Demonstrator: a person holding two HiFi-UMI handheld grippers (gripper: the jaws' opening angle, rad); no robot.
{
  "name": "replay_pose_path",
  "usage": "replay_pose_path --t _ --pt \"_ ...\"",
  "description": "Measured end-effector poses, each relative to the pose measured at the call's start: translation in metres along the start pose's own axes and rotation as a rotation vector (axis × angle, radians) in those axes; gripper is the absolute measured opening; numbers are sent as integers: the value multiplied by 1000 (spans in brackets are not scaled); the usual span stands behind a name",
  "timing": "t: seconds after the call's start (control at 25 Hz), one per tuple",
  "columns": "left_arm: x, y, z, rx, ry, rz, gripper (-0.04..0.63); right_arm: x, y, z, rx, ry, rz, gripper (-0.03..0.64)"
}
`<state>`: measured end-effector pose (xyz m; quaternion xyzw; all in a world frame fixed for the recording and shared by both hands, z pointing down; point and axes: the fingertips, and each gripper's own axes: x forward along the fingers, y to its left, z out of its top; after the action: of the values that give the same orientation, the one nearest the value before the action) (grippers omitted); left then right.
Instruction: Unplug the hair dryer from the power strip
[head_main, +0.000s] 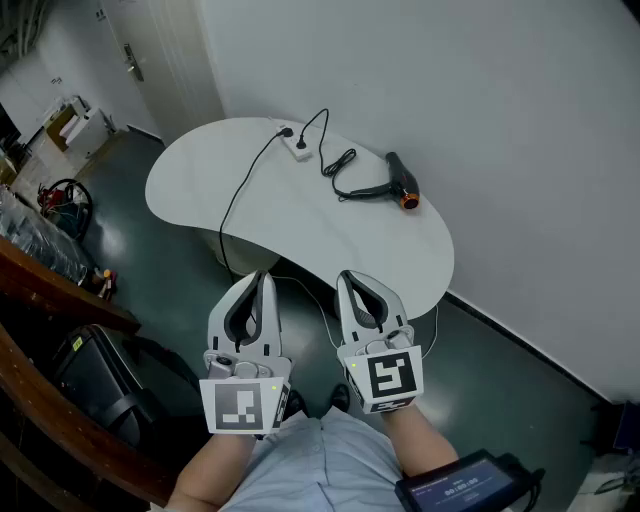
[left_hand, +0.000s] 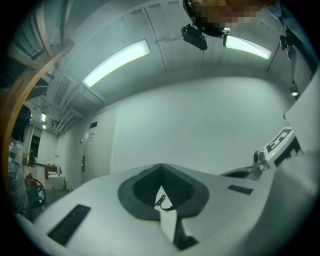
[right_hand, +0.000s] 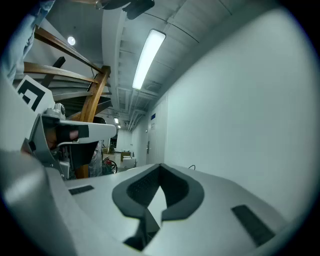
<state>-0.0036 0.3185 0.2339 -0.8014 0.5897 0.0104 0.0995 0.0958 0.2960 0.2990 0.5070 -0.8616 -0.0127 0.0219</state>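
Observation:
A black hair dryer (head_main: 401, 181) with an orange nozzle lies at the far right of the white table (head_main: 300, 225). Its coiled cord (head_main: 341, 165) runs to a plug in the white power strip (head_main: 297, 148) near the table's back edge. Both grippers hang side by side in front of the table's near edge, well short of the strip. In the head view the left gripper (head_main: 263, 276) and the right gripper (head_main: 346, 277) show their tips together with nothing held. The left gripper view (left_hand: 161, 166) and the right gripper view (right_hand: 160, 166) show the same. A bit of cord (left_hand: 162, 202) shows through the left jaws.
A second black cable (head_main: 240, 195) runs from the strip over the table's left edge to the dark floor. A white wall stands behind the table. Wooden rails and clutter (head_main: 55, 250) fill the left side. A door (head_main: 130, 60) is at far left. A tablet (head_main: 465, 487) sits at bottom right.

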Motion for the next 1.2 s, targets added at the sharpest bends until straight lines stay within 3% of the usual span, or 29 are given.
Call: replay_pose_path --t 0.68,0.92,1.2 --pt "11 -18 -9 2 41 57 -2 1 -33 -19 73 30 32 2" --pt "23 -1 -24 -5 72 83 -2 23 -35 -30 86 57 50 2" --pt "76 41 -53 -39 81 66 -2 91 -42 -45 85 105 34 2"
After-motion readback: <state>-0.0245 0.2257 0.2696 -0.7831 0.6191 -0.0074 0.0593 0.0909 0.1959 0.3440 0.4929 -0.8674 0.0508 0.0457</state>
